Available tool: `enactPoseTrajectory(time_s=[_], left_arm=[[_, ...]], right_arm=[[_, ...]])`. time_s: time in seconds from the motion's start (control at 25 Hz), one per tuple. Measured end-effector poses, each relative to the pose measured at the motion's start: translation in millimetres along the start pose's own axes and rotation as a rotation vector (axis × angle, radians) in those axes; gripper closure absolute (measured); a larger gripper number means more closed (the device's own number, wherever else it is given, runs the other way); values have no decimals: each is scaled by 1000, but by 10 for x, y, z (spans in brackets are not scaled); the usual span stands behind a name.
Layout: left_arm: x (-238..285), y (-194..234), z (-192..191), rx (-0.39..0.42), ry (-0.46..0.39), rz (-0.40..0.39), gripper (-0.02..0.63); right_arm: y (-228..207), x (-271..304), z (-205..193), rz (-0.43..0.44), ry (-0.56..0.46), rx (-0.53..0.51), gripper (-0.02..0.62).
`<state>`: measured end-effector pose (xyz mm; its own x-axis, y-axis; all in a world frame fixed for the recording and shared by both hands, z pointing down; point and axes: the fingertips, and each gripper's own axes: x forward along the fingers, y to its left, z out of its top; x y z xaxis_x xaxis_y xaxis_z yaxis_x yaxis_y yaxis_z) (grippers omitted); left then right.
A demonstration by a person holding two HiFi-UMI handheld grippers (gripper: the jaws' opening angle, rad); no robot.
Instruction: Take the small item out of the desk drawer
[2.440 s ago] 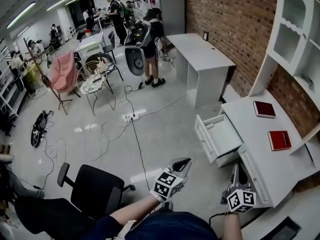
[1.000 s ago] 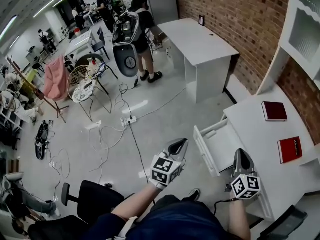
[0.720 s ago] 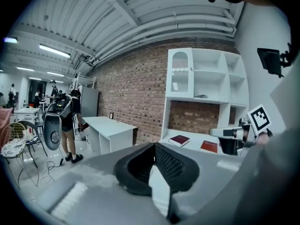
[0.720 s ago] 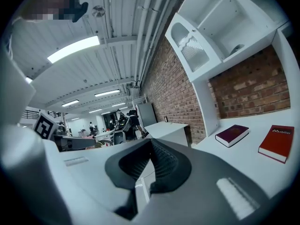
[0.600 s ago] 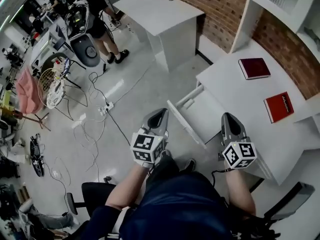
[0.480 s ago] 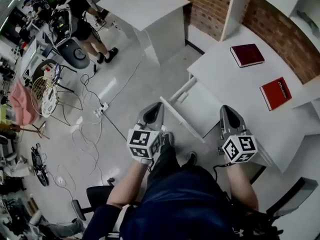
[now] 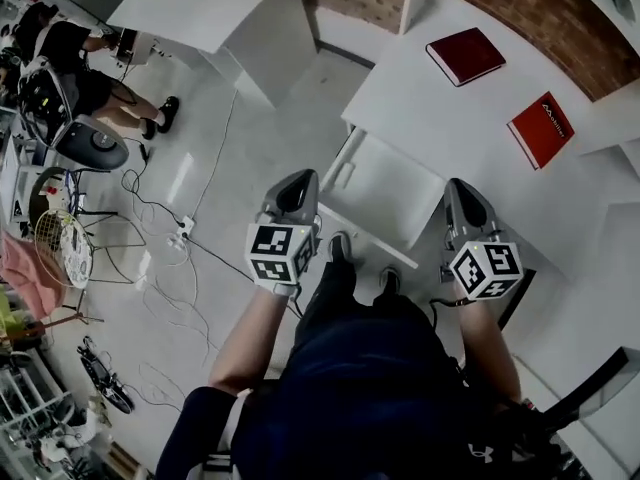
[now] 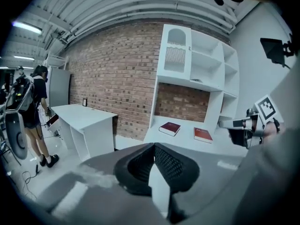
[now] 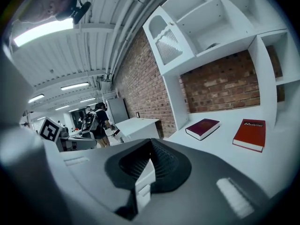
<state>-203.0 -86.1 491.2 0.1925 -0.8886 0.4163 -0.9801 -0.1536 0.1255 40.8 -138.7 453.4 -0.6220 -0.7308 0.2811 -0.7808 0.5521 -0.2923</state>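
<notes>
The white desk has its drawer pulled out, handle toward the floor. The drawer's inside looks bare white in the head view, and I see no small item in it. My left gripper hovers just left of the drawer front, its jaws shut with nothing between them. My right gripper hangs over the drawer's right side by the desk edge, also shut and empty. The drawer itself is hidden behind the jaws in both gripper views.
A dark red book and a brighter red book lie on the desk top. A second white desk stands to the left by the brick wall. Cables trail over the floor, and people stand at the far left.
The view has swung steeply down onto the desk and my legs. Both grippers have come up close to the open drawer, one at each side, still shut.
</notes>
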Motion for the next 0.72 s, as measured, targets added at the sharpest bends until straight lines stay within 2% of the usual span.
enactPoseTrajectory(time_s=[0.16,0.32,0.48,0.6,0.72], left_arm=[[290,244,-169,59,84,-65,601],[631,311,-353,167,176,-171,601],[913,229,-603,315,275,-310,600],[1094,115,-895,439,368,-391,568],[1233,-30,-1164,561,448,-456,563]], right_arm=[[112,199,-47,-53,10,21,592],[114,298,-116,-124,21,45,592],[86,270,-210,-207,32,79,592],[11,243,-312,-237,43,102,592],[-102,202,-423,-257,55,128,592]])
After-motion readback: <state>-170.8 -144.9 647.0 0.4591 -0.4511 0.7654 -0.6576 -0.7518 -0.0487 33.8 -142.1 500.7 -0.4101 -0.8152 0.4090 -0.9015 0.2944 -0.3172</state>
